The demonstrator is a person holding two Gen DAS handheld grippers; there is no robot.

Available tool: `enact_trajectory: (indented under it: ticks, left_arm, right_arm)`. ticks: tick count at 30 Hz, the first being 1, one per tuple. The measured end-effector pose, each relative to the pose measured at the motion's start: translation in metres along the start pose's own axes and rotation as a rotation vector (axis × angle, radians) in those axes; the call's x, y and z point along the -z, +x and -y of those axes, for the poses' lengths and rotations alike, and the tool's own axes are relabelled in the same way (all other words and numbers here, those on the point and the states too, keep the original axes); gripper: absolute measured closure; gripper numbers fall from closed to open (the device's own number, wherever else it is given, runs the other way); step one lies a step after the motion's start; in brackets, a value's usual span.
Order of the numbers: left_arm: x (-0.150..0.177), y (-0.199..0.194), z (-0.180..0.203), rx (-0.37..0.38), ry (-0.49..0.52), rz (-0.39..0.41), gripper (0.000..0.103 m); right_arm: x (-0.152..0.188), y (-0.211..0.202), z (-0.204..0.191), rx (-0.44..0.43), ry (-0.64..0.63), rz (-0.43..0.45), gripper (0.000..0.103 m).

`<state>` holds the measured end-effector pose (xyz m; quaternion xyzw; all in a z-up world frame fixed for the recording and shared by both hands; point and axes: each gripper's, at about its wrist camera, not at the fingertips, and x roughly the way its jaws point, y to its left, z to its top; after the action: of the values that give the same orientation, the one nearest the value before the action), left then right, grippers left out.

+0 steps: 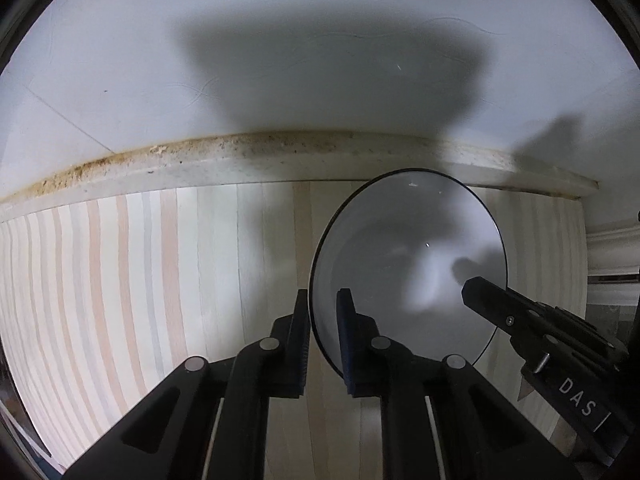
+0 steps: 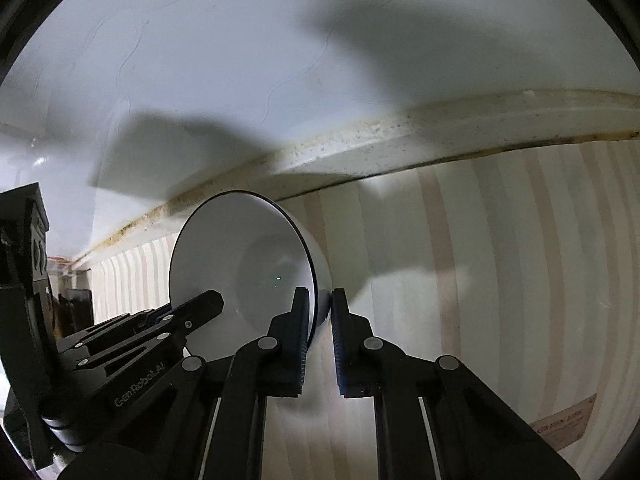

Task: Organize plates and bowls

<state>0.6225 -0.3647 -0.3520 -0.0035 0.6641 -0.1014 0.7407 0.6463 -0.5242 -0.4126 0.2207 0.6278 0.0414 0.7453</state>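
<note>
A white bowl (image 1: 404,252) with a thin dark rim is held tilted on its side above a striped surface, its opening facing both cameras. My left gripper (image 1: 323,300) is shut on the bowl's left rim, one finger inside and one outside. My right gripper (image 2: 320,300) is shut on the opposite rim of the same bowl (image 2: 224,248). The right gripper also shows at the right of the left wrist view (image 1: 476,292), and the left gripper at the lower left of the right wrist view (image 2: 208,304).
A striped mat (image 1: 140,272) covers the counter. A stained white ledge (image 1: 240,160) runs along the back below a white wall (image 1: 280,40). A brown label (image 2: 564,424) lies on the mat at the right. Dark clutter (image 2: 72,308) sits far left.
</note>
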Motion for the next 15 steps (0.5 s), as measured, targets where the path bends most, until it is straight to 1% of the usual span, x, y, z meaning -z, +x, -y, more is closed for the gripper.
enact_trajectory:
  ticks: [6,7,8,9,15]
  left_arm:
    - [0.027,-0.032,-0.001,0.023,0.025,0.036,0.092]
    - [0.026,-0.043,0.004,0.025,0.032,0.044,0.092]
    - [0.033,-0.053,0.006,0.027,0.042,0.055,0.092]
    - [0.039,-0.059,0.008,0.029,0.049,0.063,0.092]
    - [0.077,-0.108,0.009,0.055,0.099,0.114,0.092]
  right_arm:
    - [0.016,-0.021,-0.005,-0.002,-0.011,0.018,0.092]
    - [0.02,-0.027,-0.005,-0.005,-0.012,0.022,0.092]
    - [0.027,-0.034,-0.008,-0.005,-0.018,0.029,0.092]
    - [0.036,-0.036,-0.021,-0.003,-0.021,0.035,0.092]
    - [0.077,-0.084,-0.03,-0.004,-0.031,0.079,0.092]
